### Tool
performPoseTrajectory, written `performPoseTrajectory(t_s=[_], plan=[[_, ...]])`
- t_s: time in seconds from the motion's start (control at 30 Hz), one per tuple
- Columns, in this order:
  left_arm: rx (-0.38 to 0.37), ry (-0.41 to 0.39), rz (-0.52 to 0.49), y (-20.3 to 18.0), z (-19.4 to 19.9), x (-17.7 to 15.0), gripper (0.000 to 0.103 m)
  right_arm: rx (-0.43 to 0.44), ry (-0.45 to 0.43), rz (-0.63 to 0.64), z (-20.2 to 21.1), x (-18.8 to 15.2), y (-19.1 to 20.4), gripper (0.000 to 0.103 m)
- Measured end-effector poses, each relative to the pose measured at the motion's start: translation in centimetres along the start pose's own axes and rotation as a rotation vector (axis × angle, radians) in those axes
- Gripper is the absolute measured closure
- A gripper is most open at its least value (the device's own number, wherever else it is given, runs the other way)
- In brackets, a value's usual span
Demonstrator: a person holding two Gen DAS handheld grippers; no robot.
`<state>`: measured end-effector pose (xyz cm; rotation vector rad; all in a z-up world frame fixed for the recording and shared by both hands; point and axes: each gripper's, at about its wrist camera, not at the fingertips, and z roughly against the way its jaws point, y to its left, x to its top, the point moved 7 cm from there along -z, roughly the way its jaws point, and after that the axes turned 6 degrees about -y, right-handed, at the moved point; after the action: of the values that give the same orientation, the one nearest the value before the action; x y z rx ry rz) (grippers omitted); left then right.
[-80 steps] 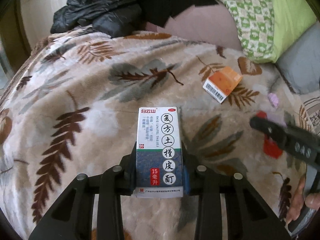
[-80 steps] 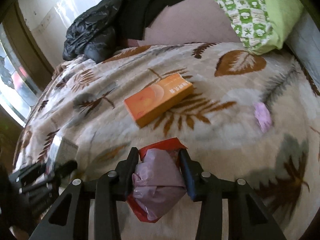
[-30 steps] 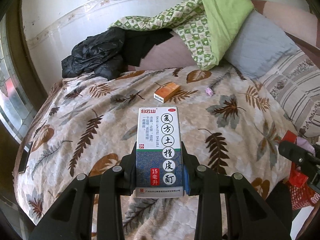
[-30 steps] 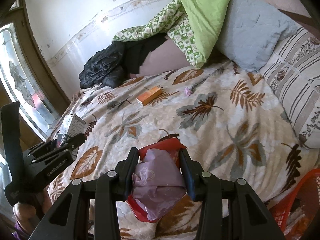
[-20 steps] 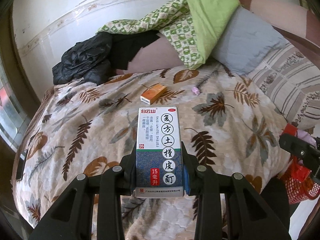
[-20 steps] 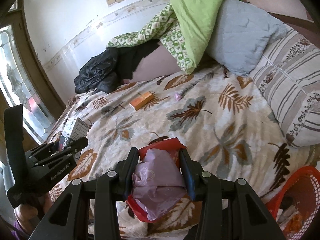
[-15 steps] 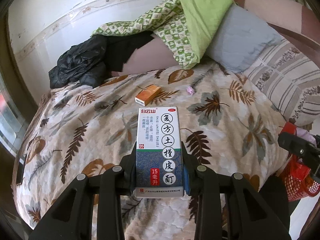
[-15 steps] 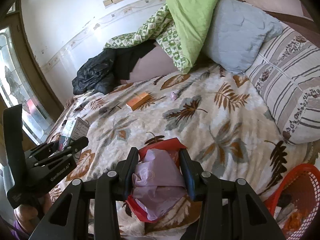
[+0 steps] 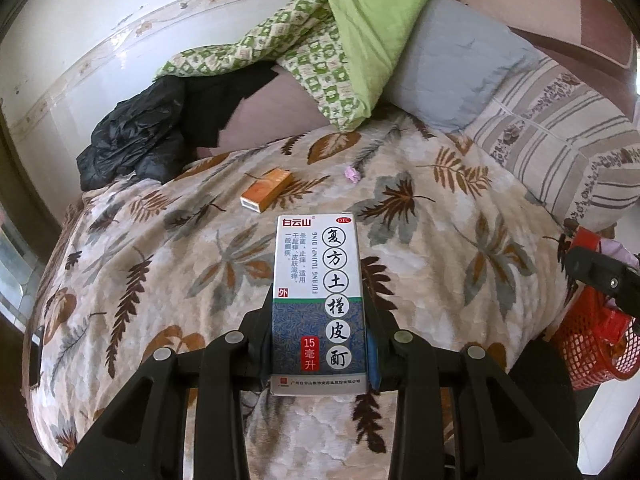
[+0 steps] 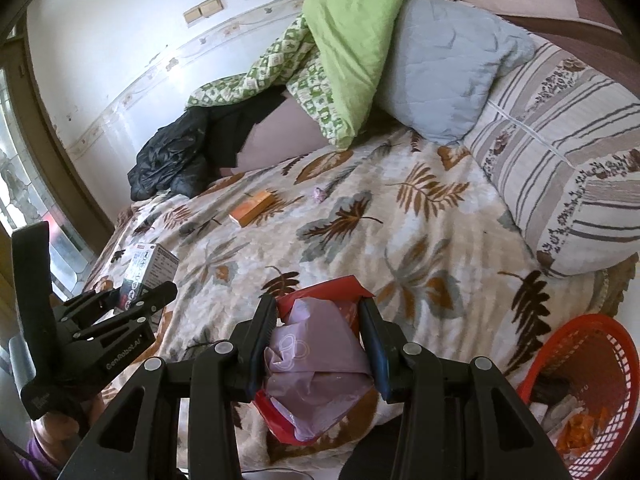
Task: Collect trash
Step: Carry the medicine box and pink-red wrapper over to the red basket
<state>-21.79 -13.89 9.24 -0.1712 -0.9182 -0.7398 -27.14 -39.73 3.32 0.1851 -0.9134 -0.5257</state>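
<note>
Since the earlier frames we have pulled both grippers back from the leaf-print blanket (image 9: 460,216), and the red basket (image 10: 576,344) now shows at lower right. Our left gripper (image 9: 320,316) is clamped on the white-and-blue medicine box (image 9: 318,300), held above the bed. Our right gripper (image 10: 318,340) is clamped on the crumpled pink and red wrappers (image 10: 316,364), near the basket. The orange box (image 9: 266,191) and a small pink scrap (image 9: 353,173) lie on the blanket, well apart from both grippers.

Red basket (image 10: 576,364) cut off at the frame edge — its contents too jumbled to identify.
</note>
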Motion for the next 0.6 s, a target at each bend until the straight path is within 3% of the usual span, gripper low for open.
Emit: performPoseTrajectory(t_s=[0.6], plan=[[-0.084,-0.013,-0.087,-5.5,-0.5,1.3,0.070,-0.090,-0.005,-0.066,1.6,-0.6,-5.2,0.058]])
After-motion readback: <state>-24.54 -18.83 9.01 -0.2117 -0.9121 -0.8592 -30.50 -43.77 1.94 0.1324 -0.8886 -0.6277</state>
